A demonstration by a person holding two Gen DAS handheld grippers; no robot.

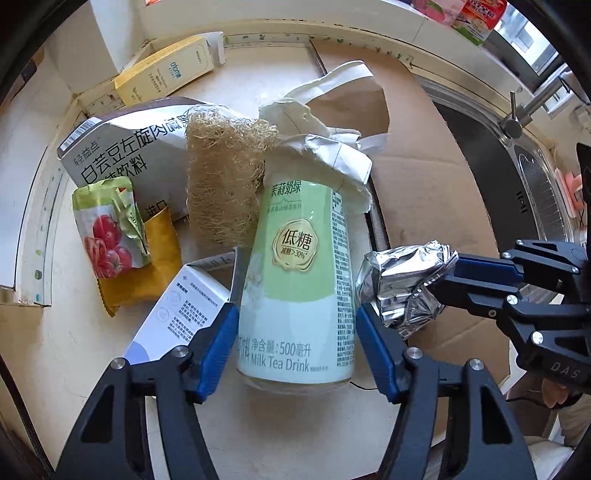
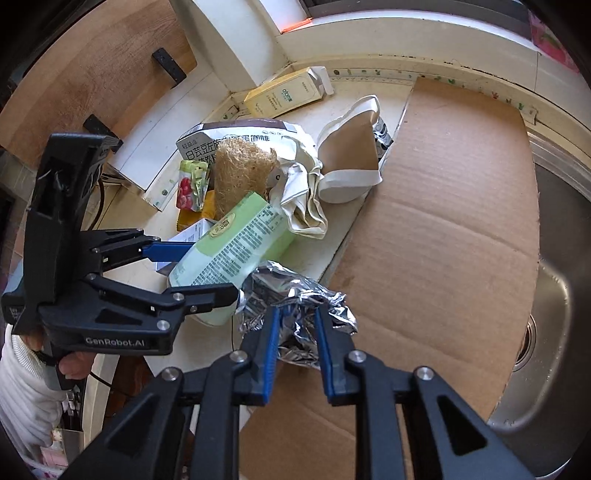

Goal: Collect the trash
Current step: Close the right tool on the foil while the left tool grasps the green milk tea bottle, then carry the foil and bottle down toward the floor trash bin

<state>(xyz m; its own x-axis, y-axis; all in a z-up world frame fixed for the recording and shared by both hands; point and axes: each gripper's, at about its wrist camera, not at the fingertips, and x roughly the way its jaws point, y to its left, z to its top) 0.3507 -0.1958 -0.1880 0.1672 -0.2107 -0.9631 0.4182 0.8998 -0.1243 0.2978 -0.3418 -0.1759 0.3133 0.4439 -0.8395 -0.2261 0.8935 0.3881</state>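
My right hand-held gripper pinches the foil on the cardboard, while my left hand-held gripper, half open, straddles the bottle lying on the bench for pickup.

bottle neck: the top of the milk tea bottle is covered by a crumpled white cloth bag, so the cap cannot be seen.
grey pouch: the grey pouch has its printed words cut short by the loofah and the tomato packet.
yellow packet: the yellow packet is mostly under the tomato packet.
white box: the white box has its near end behind a blue finger.
foil: the foil wrapper has its middle masked by the right gripper.
sink: the sink is cut off by the picture's edge.
window sill: the packets on it are clipped and blurred.
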